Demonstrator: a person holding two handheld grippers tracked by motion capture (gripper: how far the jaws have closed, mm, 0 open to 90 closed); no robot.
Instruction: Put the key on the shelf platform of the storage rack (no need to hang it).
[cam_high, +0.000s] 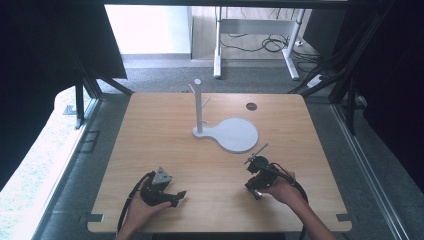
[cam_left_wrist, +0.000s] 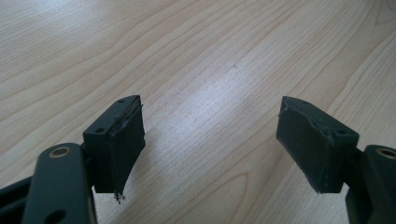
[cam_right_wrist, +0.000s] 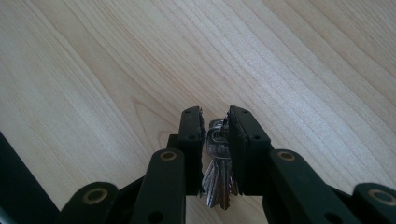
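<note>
Looking down from the high view, left gripper (cam_high: 177, 196) and right gripper (cam_high: 256, 175) rest low over the pale wooden table (cam_high: 150, 130); left gripper view: jaws spread wide, nothing between; right gripper view: jaws pinching a bunch of silver metal keys (cam_right_wrist: 217, 172) hanging between them.

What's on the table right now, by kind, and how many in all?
White peg stand with round base: 1
Bunch of keys, between the right gripper fingers: 1
Grippers, counting the left gripper, open over bare wood: 2
Total: 4
</note>
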